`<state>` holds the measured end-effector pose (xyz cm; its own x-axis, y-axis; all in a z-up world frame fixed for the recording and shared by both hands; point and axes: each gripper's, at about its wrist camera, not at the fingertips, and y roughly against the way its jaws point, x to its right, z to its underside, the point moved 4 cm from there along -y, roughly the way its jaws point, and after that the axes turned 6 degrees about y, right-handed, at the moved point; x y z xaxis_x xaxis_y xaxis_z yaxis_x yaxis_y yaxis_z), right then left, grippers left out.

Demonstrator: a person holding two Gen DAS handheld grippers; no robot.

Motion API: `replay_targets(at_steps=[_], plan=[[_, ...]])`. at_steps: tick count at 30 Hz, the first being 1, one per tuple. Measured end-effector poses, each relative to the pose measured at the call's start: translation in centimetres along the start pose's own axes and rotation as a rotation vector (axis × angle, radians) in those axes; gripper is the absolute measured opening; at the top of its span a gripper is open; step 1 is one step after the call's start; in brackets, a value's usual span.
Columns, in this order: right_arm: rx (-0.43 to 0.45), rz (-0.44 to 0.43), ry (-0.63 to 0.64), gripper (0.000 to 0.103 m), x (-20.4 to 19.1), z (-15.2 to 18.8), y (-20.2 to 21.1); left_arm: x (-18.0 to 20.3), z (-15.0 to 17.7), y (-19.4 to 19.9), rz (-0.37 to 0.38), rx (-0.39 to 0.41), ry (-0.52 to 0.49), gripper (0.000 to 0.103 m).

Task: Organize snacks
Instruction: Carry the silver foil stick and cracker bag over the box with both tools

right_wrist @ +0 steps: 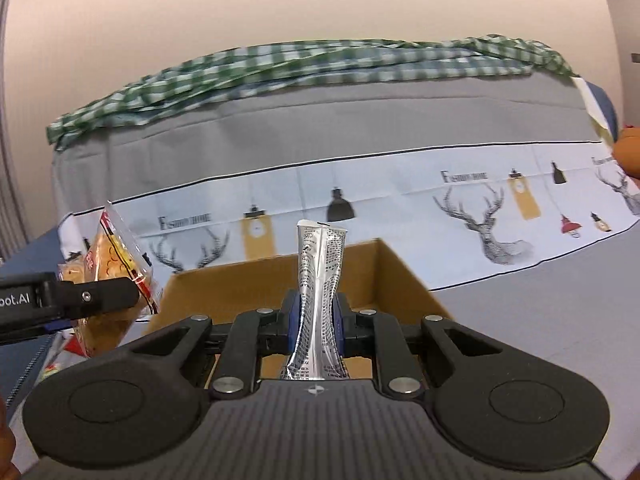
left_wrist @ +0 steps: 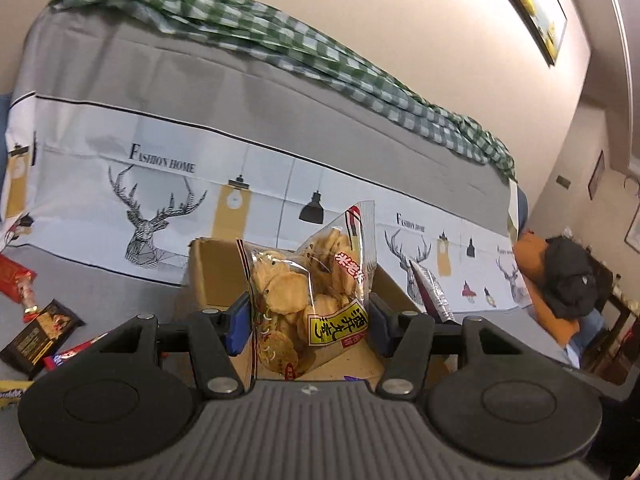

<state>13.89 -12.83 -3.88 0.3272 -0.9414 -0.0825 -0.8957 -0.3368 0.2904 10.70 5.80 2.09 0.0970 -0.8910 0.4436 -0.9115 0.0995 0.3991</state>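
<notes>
My left gripper [left_wrist: 306, 320] is shut on a clear bag of rice crackers [left_wrist: 308, 288] and holds it above an open cardboard box [left_wrist: 212, 276]. The same bag [right_wrist: 108, 264] shows at the left of the right wrist view, beside the box [right_wrist: 248, 284]. My right gripper [right_wrist: 316, 316] is shut on a silver foil snack packet [right_wrist: 320, 280], held upright over the box's near edge. That packet [left_wrist: 434, 288] also shows to the right of the box in the left wrist view.
The box stands on a grey sofa seat [right_wrist: 540, 308] with a deer-print cover [left_wrist: 160, 200] on the backrest and a green checked cloth [left_wrist: 280, 40] on top. Several loose snack packets [left_wrist: 40, 332] lie at the left. An orange cushion with a black garment [left_wrist: 560, 280] is at the right.
</notes>
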Motion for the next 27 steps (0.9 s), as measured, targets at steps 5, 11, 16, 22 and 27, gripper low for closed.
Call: replay_targets(at_steps=[5, 11, 16, 22, 27], plan=[[-0.008, 0.028, -0.007, 0.018, 0.7, 0.4, -0.3, 0.5, 0.5, -0.6, 0.032, -0.029, -0.002, 0.063], [-0.009, 0.032, -0.002, 0.018, 0.5, 0.5, -0.3, 0.9, 1.0, -0.8, 0.041, -0.036, -0.036, 0.063], [-0.008, 0.033, 0.002, 0.018, 0.3, 0.5, -0.3, 0.8, 0.9, -0.8, 0.046, -0.042, -0.031, 0.063], [-0.009, 0.04, 0.002, 0.018, 0.4, 0.6, -0.3, 0.8, 1.0, -1.0, 0.048, -0.047, -0.034, 0.063], [-0.007, 0.045, 0.006, 0.018, 0.3, 0.5, -0.3, 1.1, 1.0, -1.2, 0.057, -0.05, -0.046, 0.063]])
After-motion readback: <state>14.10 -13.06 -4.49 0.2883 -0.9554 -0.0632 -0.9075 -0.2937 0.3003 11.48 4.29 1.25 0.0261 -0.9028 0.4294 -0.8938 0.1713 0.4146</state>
